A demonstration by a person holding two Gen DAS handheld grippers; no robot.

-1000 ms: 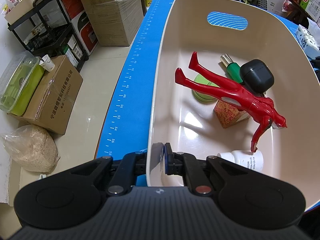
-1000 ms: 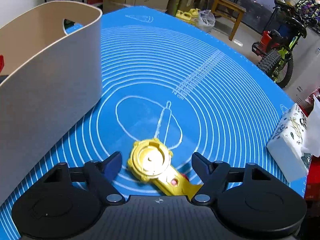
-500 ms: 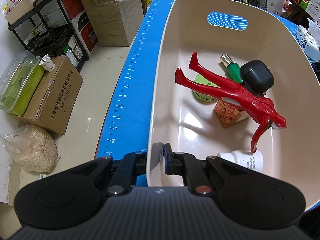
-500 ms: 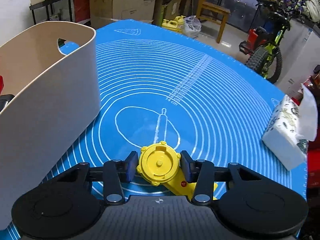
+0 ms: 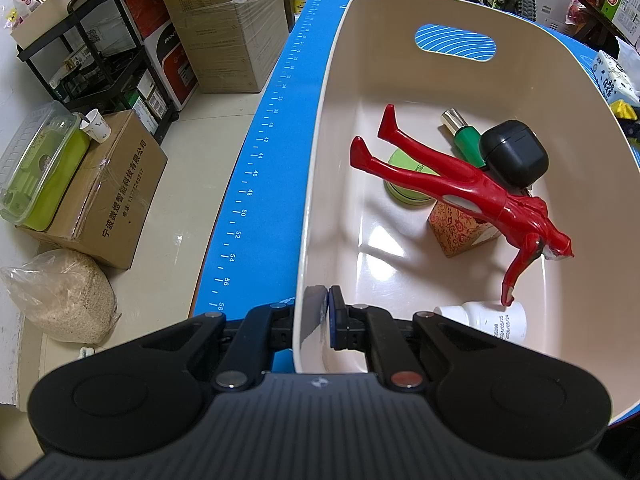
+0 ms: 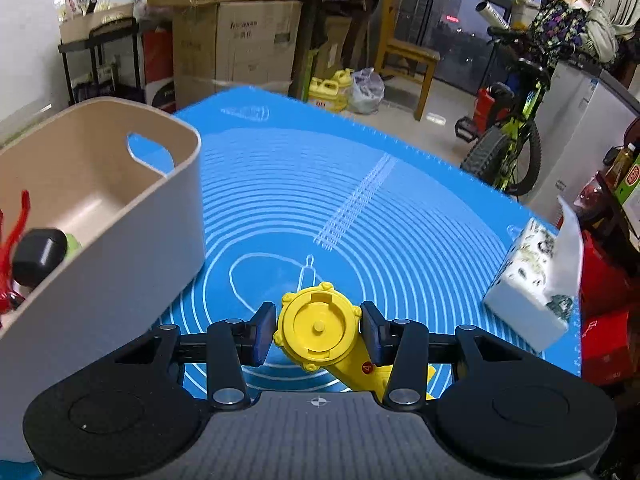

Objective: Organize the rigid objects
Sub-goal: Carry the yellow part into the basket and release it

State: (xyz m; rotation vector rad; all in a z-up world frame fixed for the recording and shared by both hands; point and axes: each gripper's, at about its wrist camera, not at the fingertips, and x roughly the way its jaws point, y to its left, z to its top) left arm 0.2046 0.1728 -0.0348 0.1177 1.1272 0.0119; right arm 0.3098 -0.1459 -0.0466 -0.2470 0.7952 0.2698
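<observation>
My left gripper (image 5: 316,320) is shut on the near rim of the beige bin (image 5: 320,184). In the bin lie a red figure (image 5: 452,184), a black case (image 5: 514,158), a green bottle (image 5: 466,142), a green lid (image 5: 404,190), a patterned box (image 5: 456,232) and a white bottle (image 5: 492,320). My right gripper (image 6: 318,330) is shut on a yellow toy (image 6: 318,328) by its round head and holds it above the blue mat (image 6: 320,184), right of the bin (image 6: 132,256).
A tissue box (image 6: 536,276) lies at the mat's right edge. Cardboard boxes (image 5: 108,188), a black shelf (image 5: 100,64) and a sack (image 5: 60,296) stand on the floor left of the table. A bicycle (image 6: 508,136) and chair (image 6: 408,64) stand beyond the mat.
My right gripper closed on the yellow toy and lifted it off the mat. My left gripper stayed still on the bin rim.
</observation>
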